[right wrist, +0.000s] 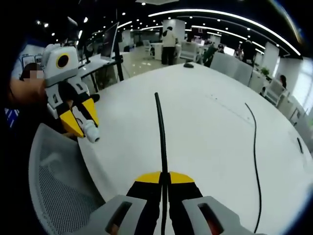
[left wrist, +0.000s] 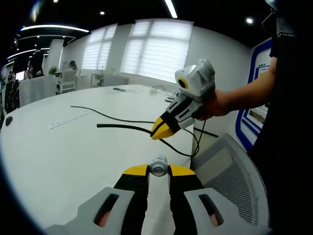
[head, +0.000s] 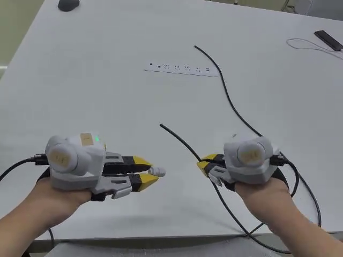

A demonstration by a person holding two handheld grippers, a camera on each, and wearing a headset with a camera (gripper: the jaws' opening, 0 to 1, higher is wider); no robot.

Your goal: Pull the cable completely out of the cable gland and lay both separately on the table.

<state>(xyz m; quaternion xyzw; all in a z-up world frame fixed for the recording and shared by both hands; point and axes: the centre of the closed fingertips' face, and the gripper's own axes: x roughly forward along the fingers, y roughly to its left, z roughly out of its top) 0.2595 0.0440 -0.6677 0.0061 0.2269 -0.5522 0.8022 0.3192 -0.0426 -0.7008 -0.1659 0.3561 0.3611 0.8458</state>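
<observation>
My left gripper (head: 150, 174) is shut on a small white cable gland (head: 158, 172), which pokes out past the yellow tips; the gland (left wrist: 158, 166) sits pinched between the jaws in the left gripper view. My right gripper (head: 204, 163) is shut on the black cable (head: 179, 140), whose free end points up and left over the table. In the right gripper view the cable (right wrist: 160, 132) runs straight out from the closed jaws. Gland and cable are apart, with a gap between the two grippers. The right gripper (left wrist: 160, 131) and the left gripper (right wrist: 82, 128) each show in the other's view.
A white power strip (head: 182, 68) lies further back on the white table (head: 96, 96). A second black cable (head: 228, 96) curves from it toward the right hand. A dark mouse (head: 68, 5) sits at the far left, a black device (head: 328, 39) at the far right. A mesh chair (right wrist: 54, 191) stands below the table edge.
</observation>
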